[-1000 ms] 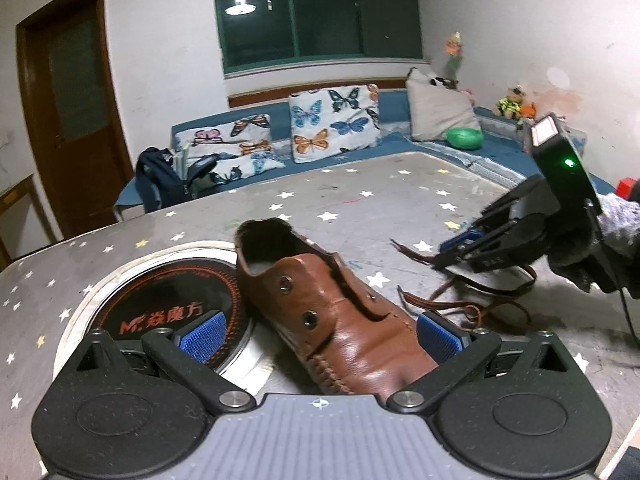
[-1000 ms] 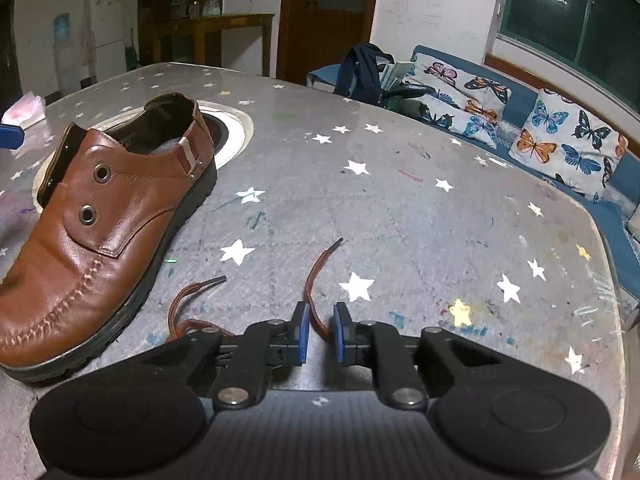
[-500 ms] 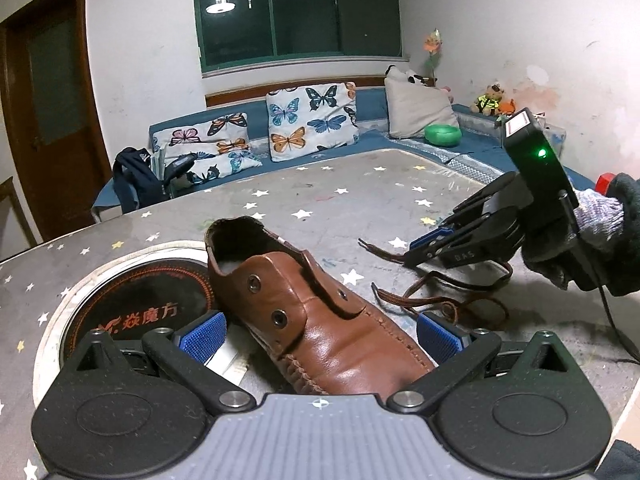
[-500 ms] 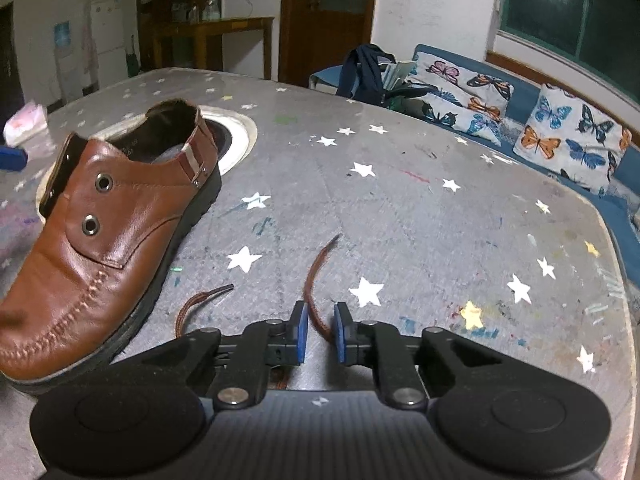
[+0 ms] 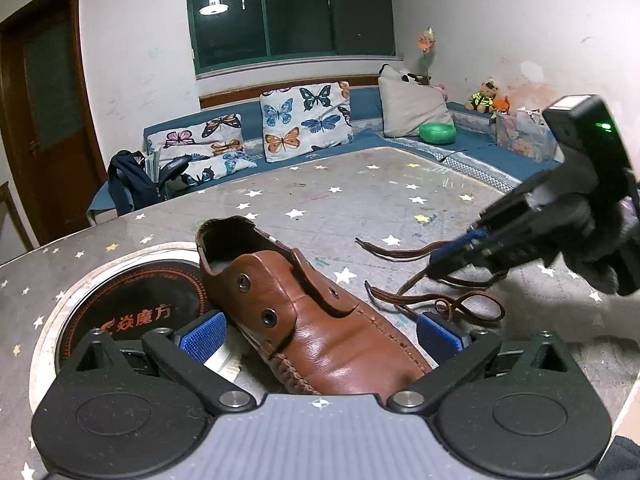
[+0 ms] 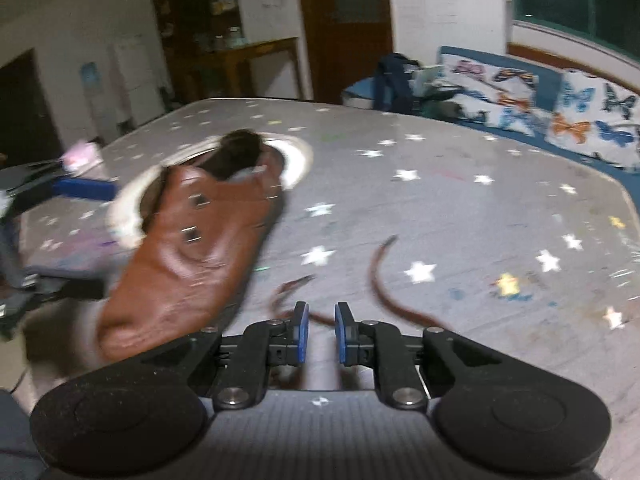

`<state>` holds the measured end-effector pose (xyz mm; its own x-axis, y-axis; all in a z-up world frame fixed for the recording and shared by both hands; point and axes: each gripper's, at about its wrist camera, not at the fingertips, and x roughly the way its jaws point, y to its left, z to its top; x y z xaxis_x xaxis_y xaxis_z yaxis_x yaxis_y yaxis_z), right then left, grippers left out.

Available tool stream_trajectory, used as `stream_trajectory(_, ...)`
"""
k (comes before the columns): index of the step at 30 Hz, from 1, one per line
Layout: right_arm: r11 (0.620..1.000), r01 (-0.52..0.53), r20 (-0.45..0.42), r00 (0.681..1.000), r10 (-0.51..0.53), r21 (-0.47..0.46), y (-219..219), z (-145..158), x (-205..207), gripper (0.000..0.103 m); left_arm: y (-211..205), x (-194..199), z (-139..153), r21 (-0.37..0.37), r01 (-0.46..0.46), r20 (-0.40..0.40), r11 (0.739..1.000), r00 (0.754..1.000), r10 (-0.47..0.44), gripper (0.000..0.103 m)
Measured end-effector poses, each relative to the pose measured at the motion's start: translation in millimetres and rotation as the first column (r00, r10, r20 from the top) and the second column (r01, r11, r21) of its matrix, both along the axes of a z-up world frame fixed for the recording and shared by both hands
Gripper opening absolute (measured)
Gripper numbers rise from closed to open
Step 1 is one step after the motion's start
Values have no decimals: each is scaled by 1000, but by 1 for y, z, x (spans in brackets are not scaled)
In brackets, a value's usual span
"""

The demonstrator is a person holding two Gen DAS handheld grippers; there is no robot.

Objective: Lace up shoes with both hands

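Left gripper (image 5: 320,334): black linkage arms with silver pivot screws, ribbed grey body bearing a small crosshair mark, blue textured pads (image 5: 203,335). Right gripper (image 6: 319,334): same black linkage, silver screws, smooth-edged blue pads (image 6: 301,333). In the left wrist view it carries a black box with a green light and is gripped by a grey knitted glove (image 5: 606,248).

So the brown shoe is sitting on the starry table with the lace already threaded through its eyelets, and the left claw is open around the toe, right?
One thing is off: the lace is not threaded. The left wrist view shows it lying loose on the table beside the brown shoe, whose eyelets are empty. The rest holds: the left claw is open around the toe.
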<state>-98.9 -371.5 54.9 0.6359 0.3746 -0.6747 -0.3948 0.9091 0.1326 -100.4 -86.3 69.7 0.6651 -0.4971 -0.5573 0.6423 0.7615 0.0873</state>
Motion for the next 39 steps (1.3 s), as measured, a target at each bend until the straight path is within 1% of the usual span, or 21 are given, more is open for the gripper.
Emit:
stream_trajectory(3, 999, -32, -18, 999, 32, 22, 8, -2, -6, 15, -1, 0, 0, 0, 3, 1, 1000, 1000, -3, 103)
stream_trajectory(9, 999, -36, -40, 999, 35, -32, 19, -15, -7, 15, 1, -5, 2, 3, 12, 19, 1000, 1000, -12, 103)
stream_trajectory(13, 999, -22, -35, 999, 21, -41, 18, -16, -9, 15, 1, -5, 1, 3, 8, 17, 1000, 1000, -8, 103)
stream_trajectory(20, 999, 40, -54, 998, -40, 7, 9, -20, -4, 17, 0, -7, 0, 3, 15, 19, 1000, 1000, -16, 103)
stream_trajectory(22, 998, 56, -52, 997, -55, 17, 6, -20, -4, 19, 0, -7, 0, 5, 14, 21, 1000, 1000, -14, 103)
stream_trajectory(29, 993, 118, 10, 993, -118, 22, -8, -10, 1, 19, 0, -6, 0, -1, 4, 15, 1000, 1000, -4, 103)
stream_trajectory(32, 992, 124, 34, 992, -123, -7, -9, -9, 7, 19, -1, -7, -1, 1, 7, 15, 1000, 1000, -7, 103)
stream_trajectory(39, 993, 114, 18, 993, -114, -10, -9, -18, 27, 17, -3, -6, -2, 5, 8, 12, 1000, 1000, -8, 103)
